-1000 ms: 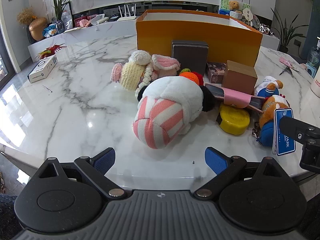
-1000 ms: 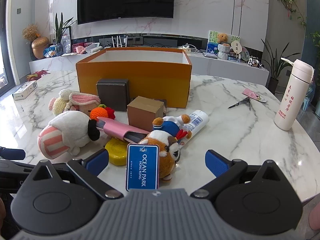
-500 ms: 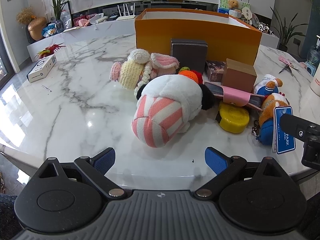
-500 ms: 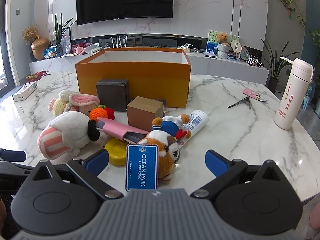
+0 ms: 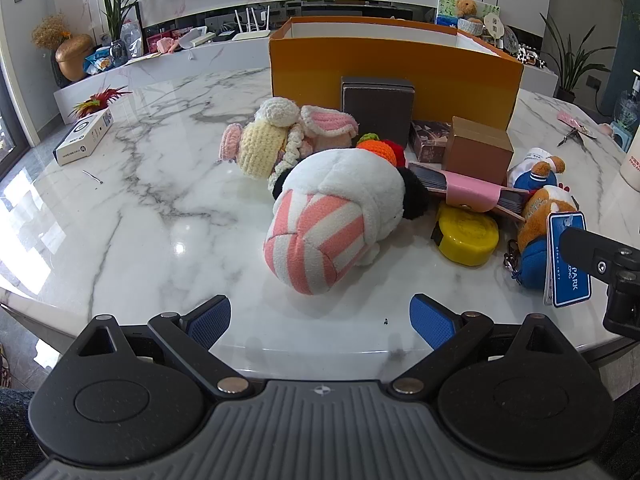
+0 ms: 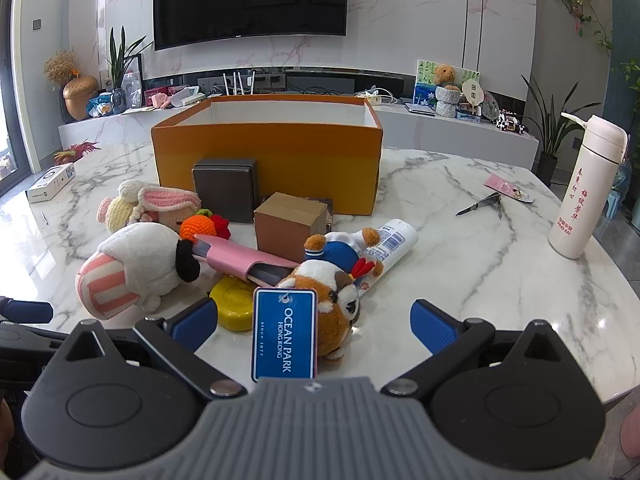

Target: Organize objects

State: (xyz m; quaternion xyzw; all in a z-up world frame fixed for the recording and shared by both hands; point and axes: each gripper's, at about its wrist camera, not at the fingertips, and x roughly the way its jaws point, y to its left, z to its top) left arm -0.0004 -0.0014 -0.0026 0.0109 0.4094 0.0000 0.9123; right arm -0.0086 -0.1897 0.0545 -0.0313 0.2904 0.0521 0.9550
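Observation:
An open orange box stands at the back of a marble table. In front of it lies a heap: a white plush with pink stripes, a crocheted bunny, a dark box, a brown carton, a pink case, a yellow round tin, a brown plush with a blue tag and a white tube. My left gripper is open just short of the striped plush. My right gripper is open around the blue tag.
A white bottle stands at the table's right edge, with scissors and a pink card beyond it. A small white box lies far left. The near table edge runs just under both grippers.
Both views have shifted very slightly; the left gripper has edged a little closer to the striped plush. The objects have not moved and both grippers stay open.

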